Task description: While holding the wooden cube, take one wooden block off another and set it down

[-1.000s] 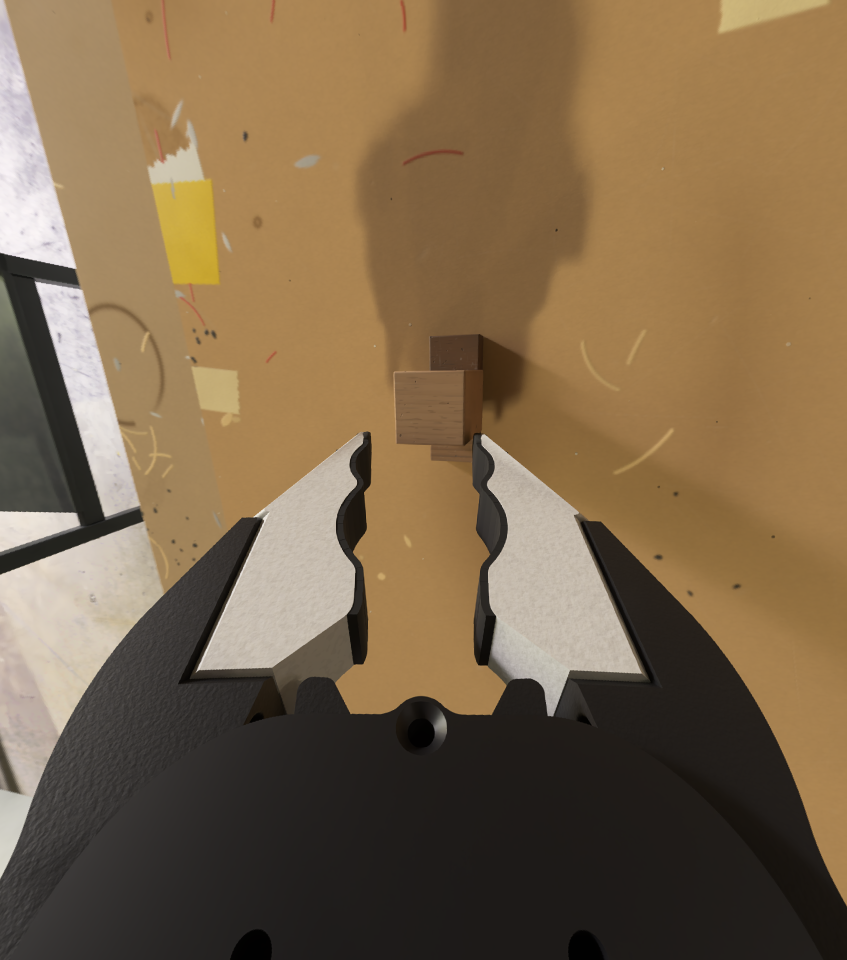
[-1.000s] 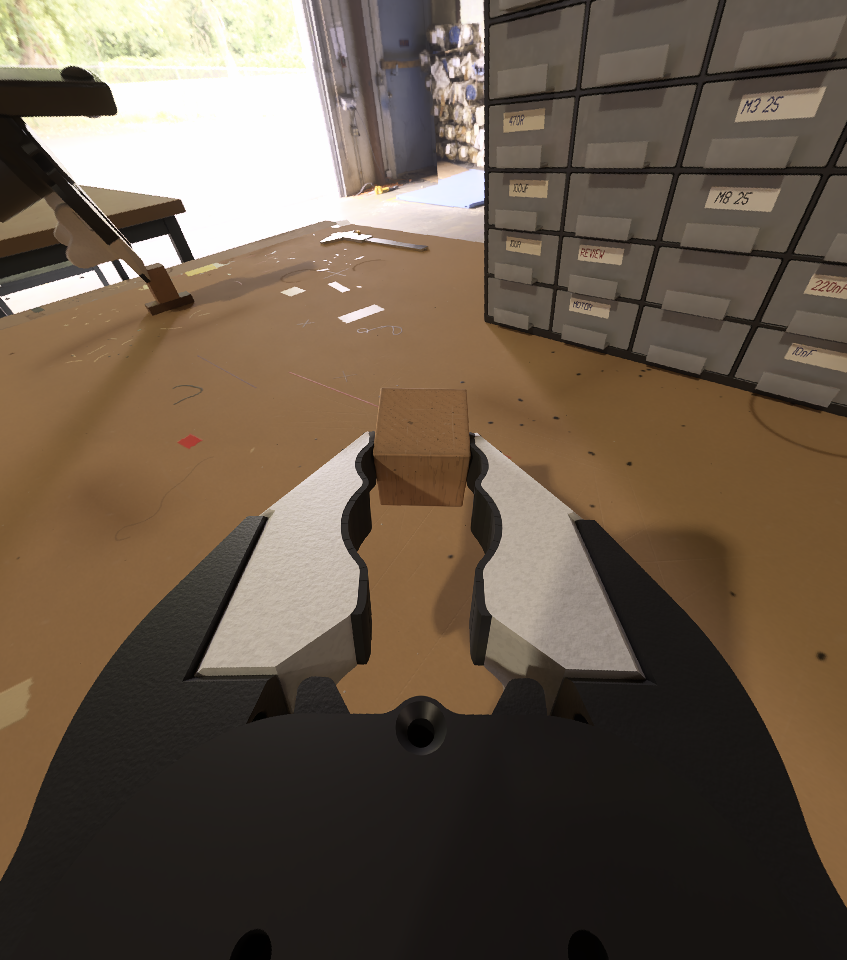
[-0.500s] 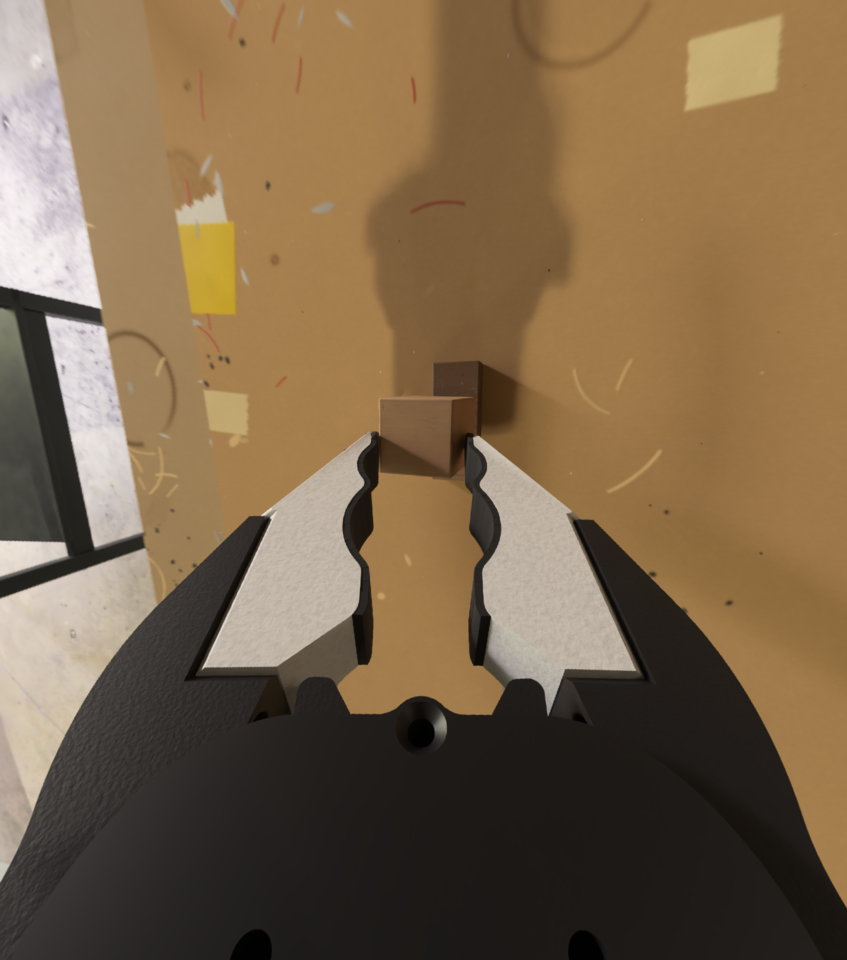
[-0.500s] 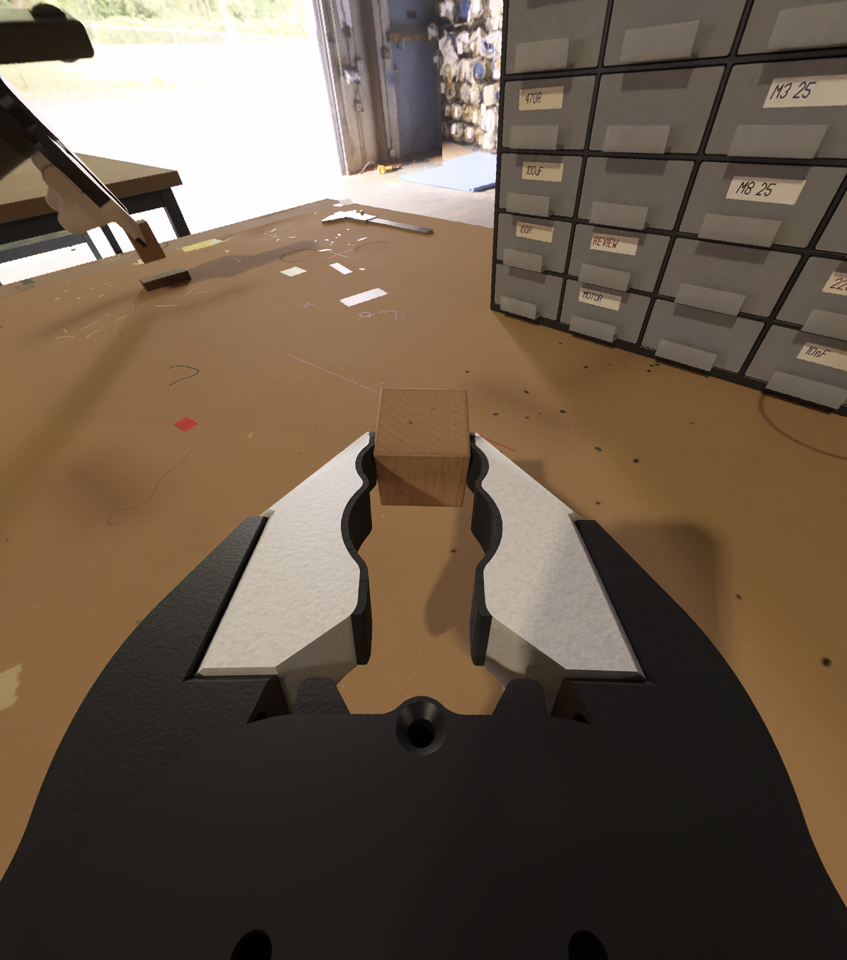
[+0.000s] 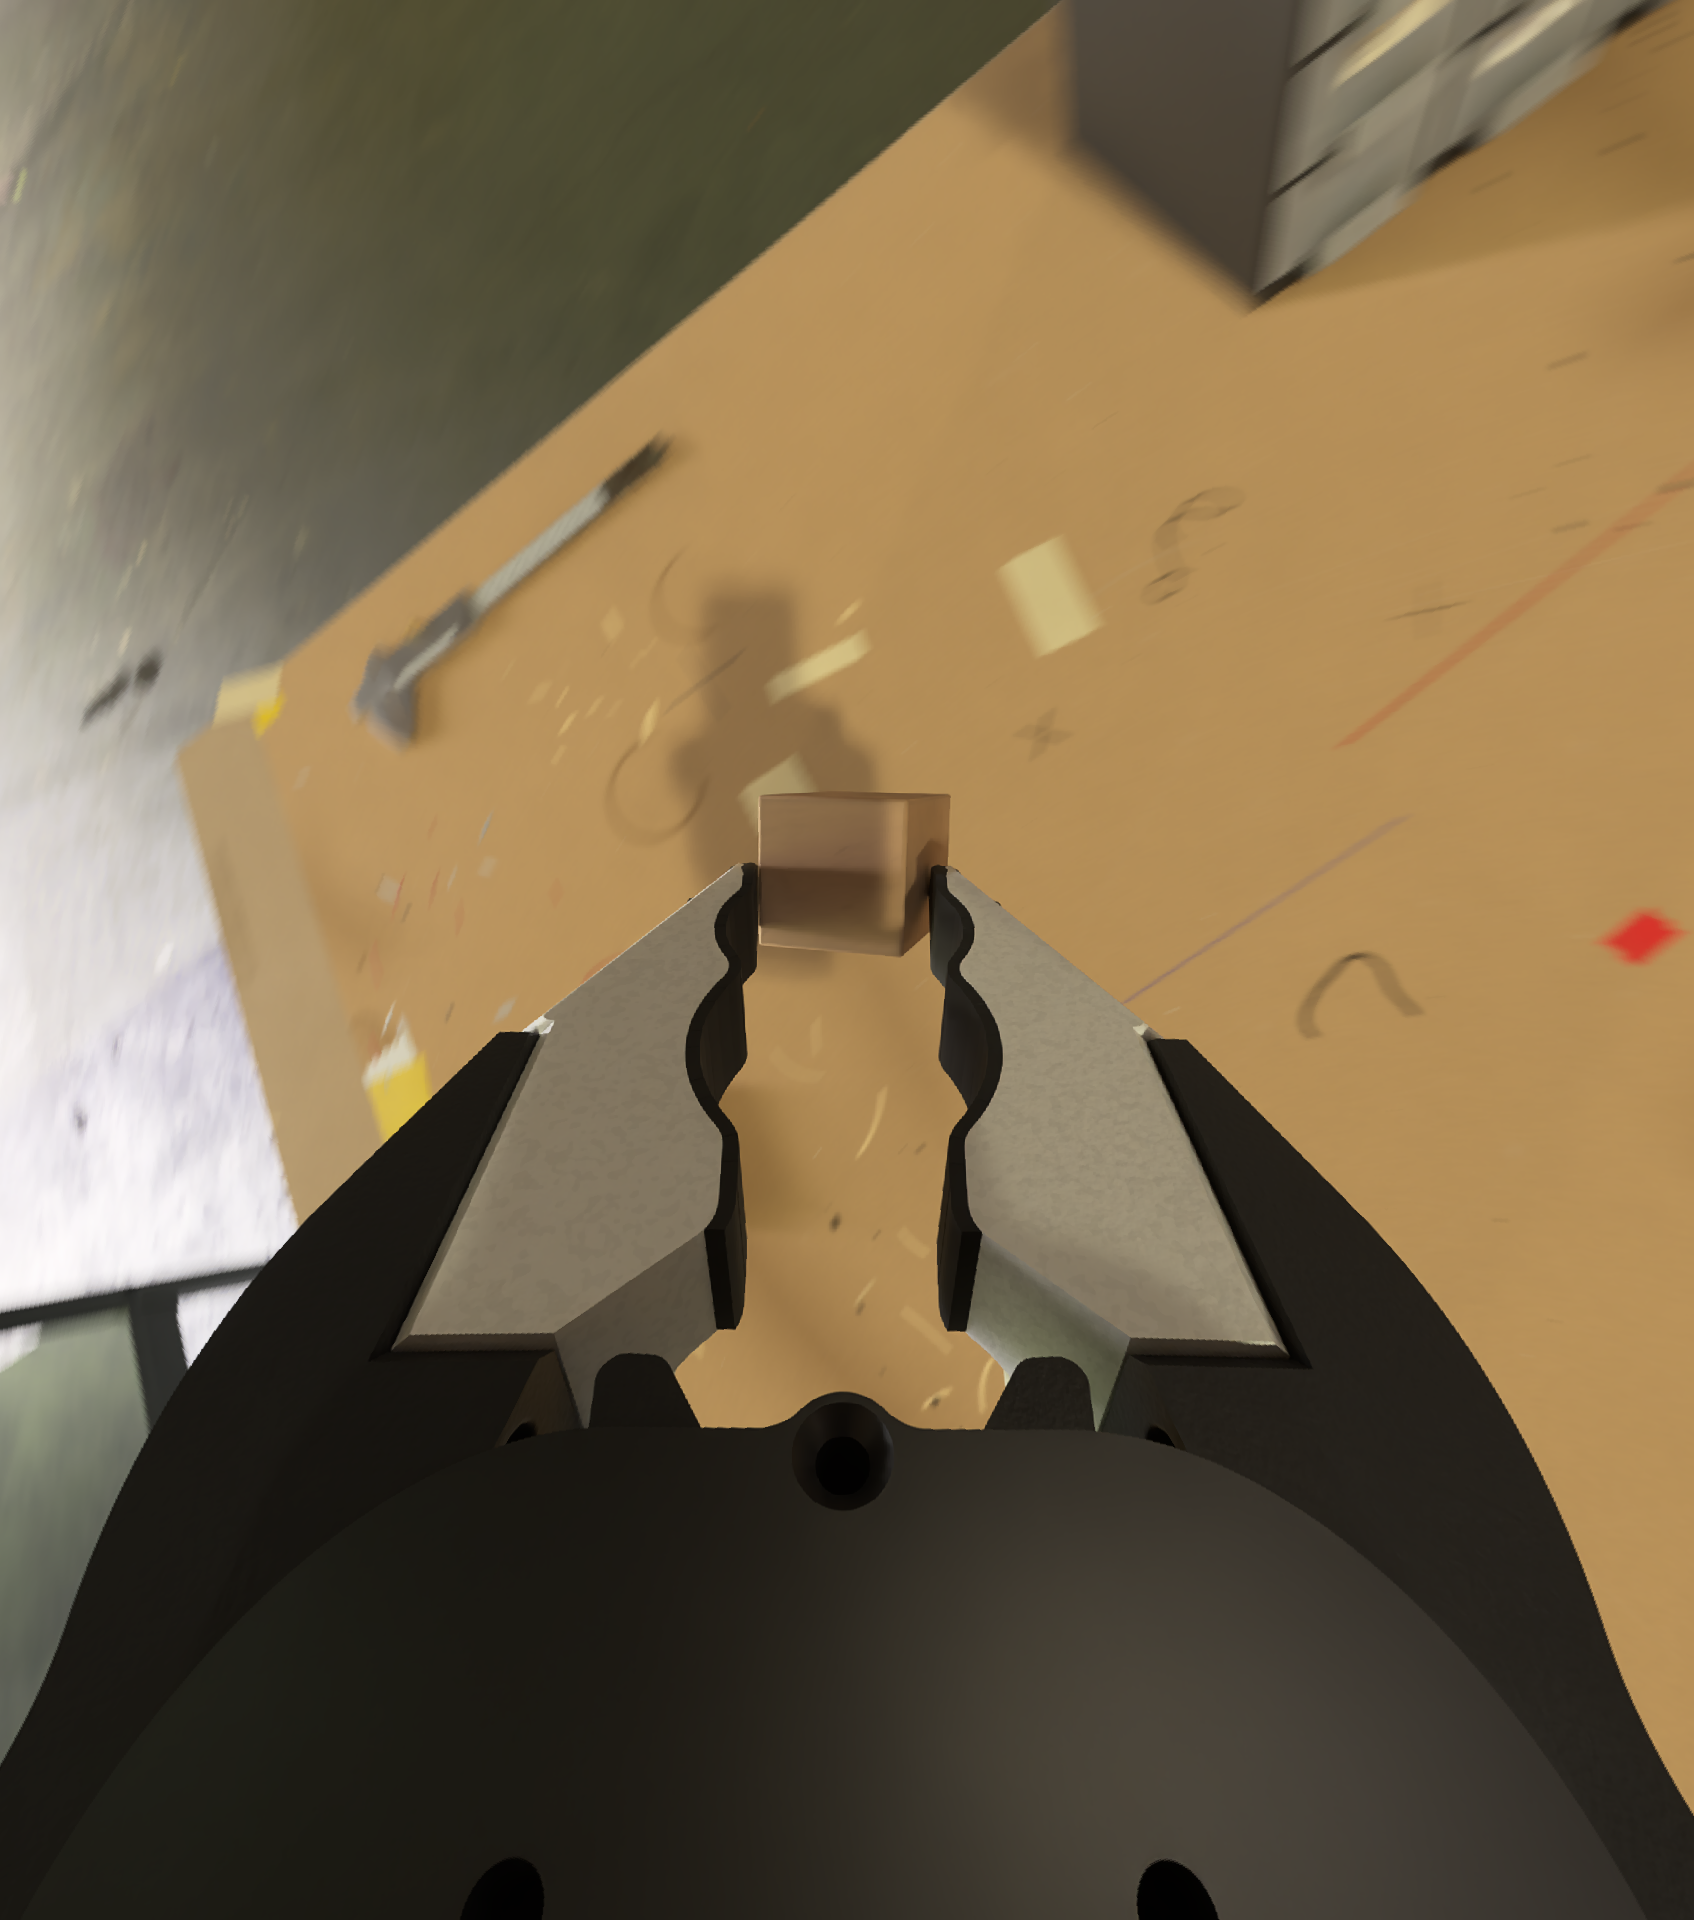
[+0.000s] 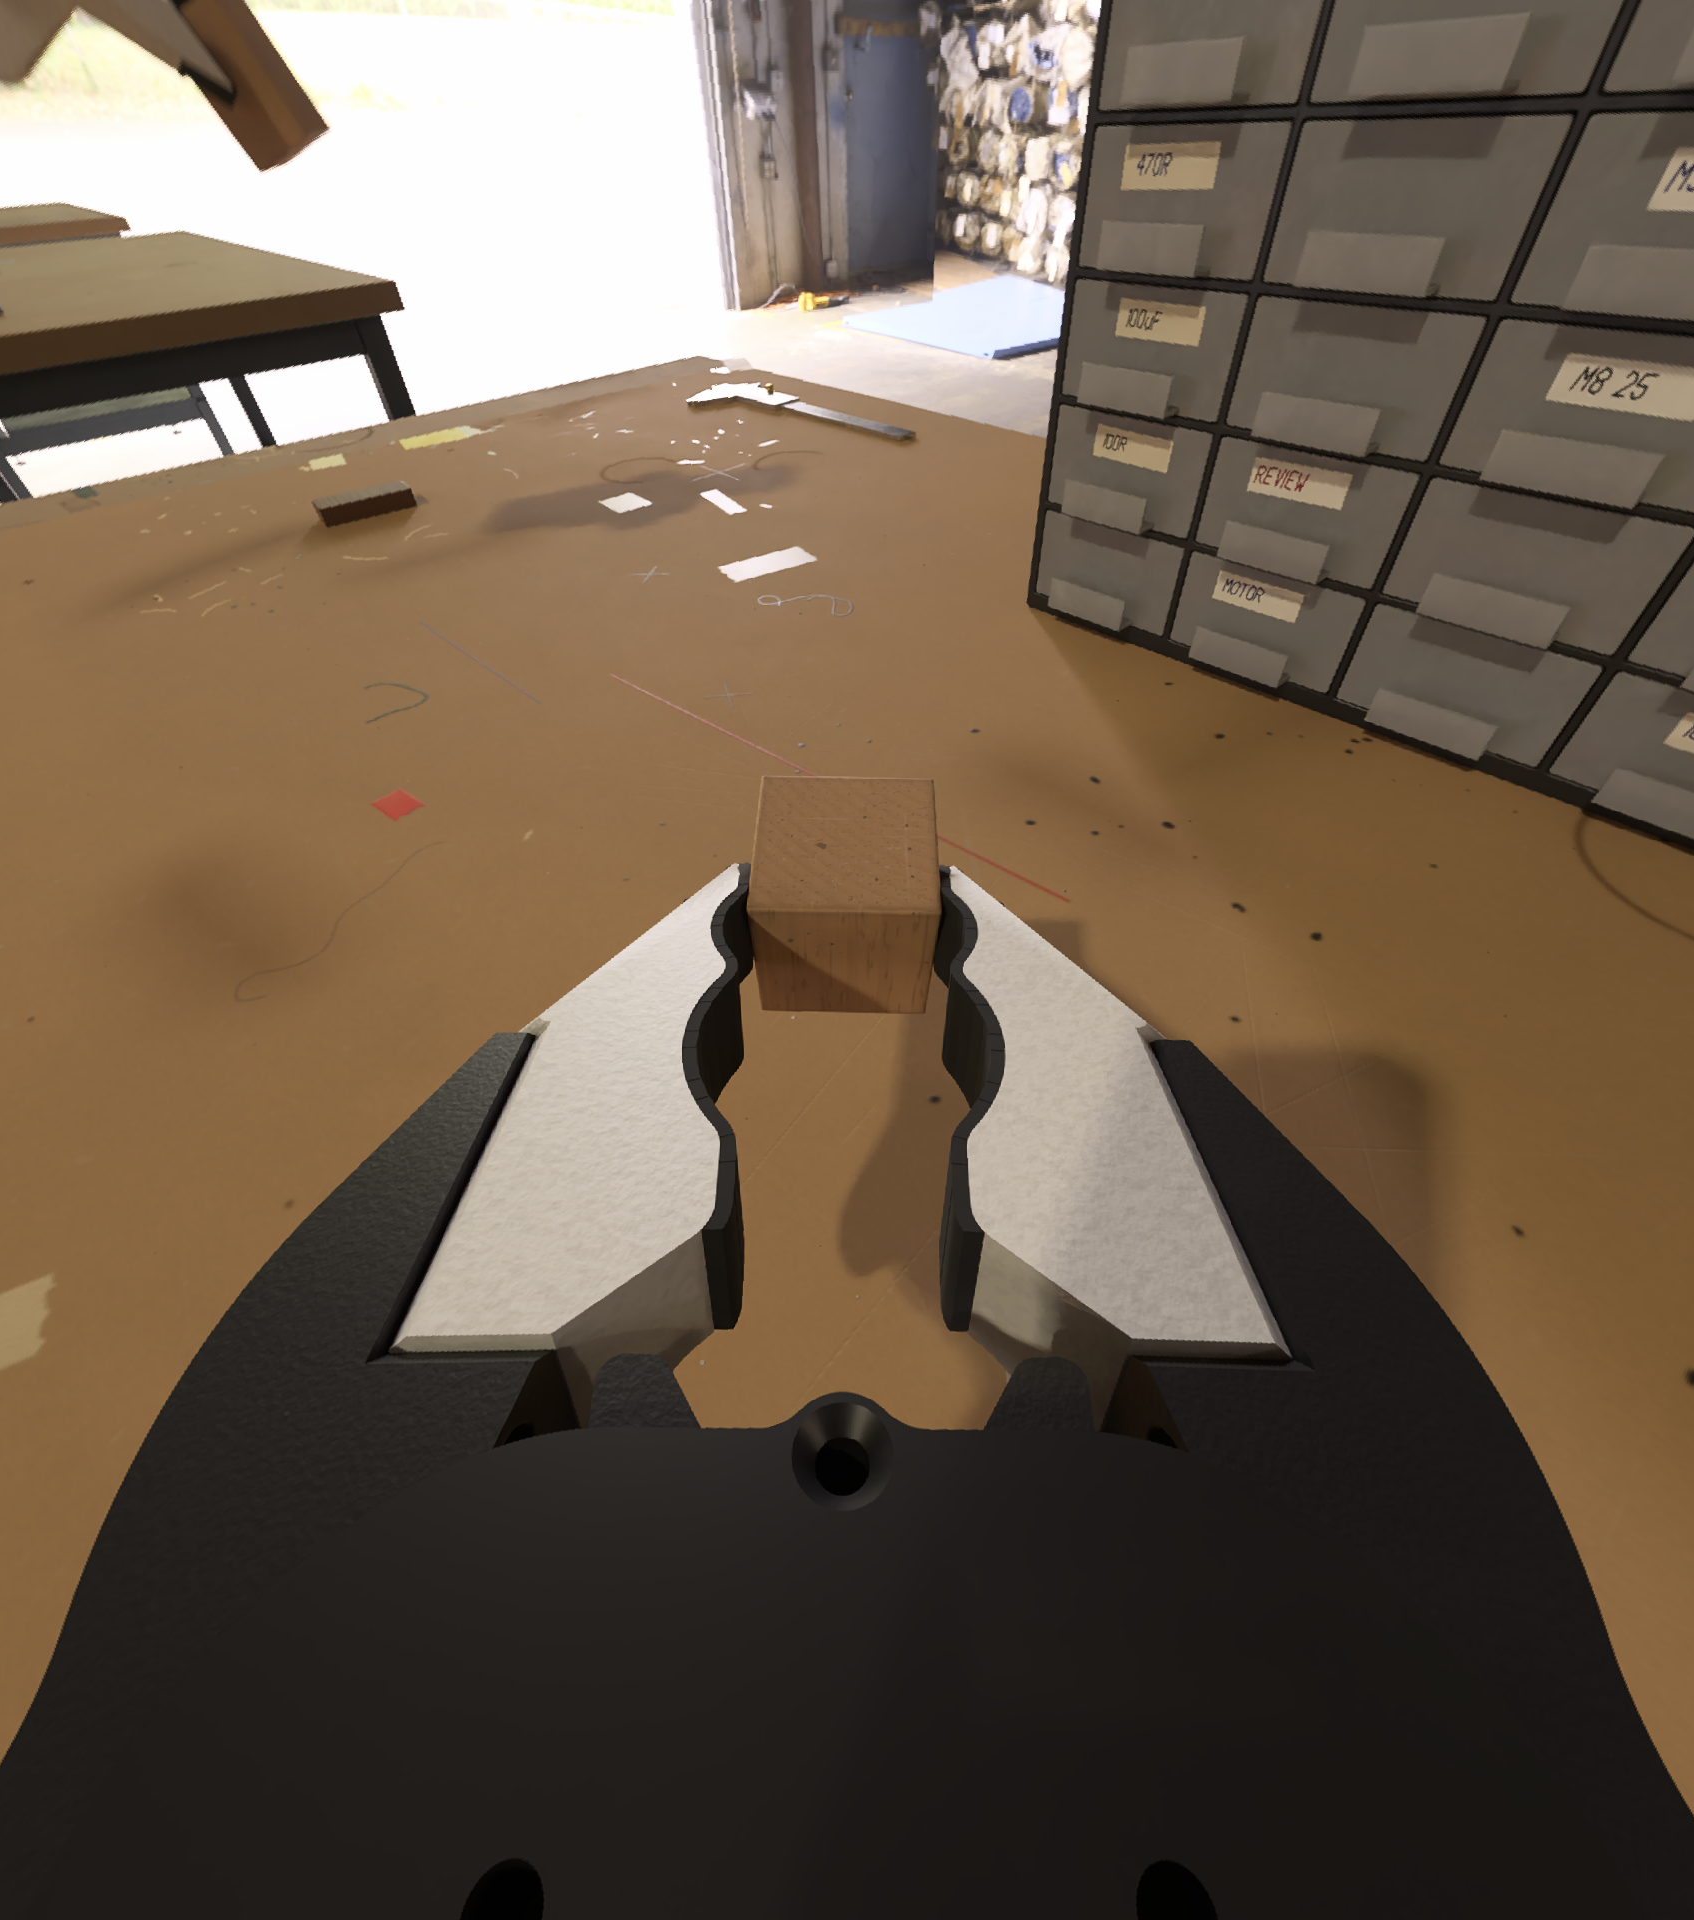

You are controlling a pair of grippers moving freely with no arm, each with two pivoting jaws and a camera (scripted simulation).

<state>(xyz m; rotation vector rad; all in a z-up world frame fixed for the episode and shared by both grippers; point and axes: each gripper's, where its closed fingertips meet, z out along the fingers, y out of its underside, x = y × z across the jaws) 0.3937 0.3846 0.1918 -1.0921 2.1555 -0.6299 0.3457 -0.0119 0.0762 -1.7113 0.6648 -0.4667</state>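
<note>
My left gripper (image 5: 841,896) is shut on a light wooden block (image 5: 848,871) and holds it high above the brown workbench (image 5: 1342,935); this view is motion-blurred. In the right wrist view that block (image 6: 261,94) and the left gripper show at the top left, up in the air. A dark flat wooden block (image 6: 364,504) lies alone on the bench at the far left. My right gripper (image 6: 841,914) is shut on the wooden cube (image 6: 845,894) and holds it just above the bench.
A grey drawer cabinet (image 6: 1445,416) stands at the right on the bench. A metal square ruler (image 6: 801,410) lies near the far edge. Tape scraps and shavings are scattered at the back. A second table (image 6: 126,322) stands beyond, at the left.
My left gripper closed on the light block, lifted it off the dark block and swung up and around. My right gripper kept hold of the cube and moved slightly.
</note>
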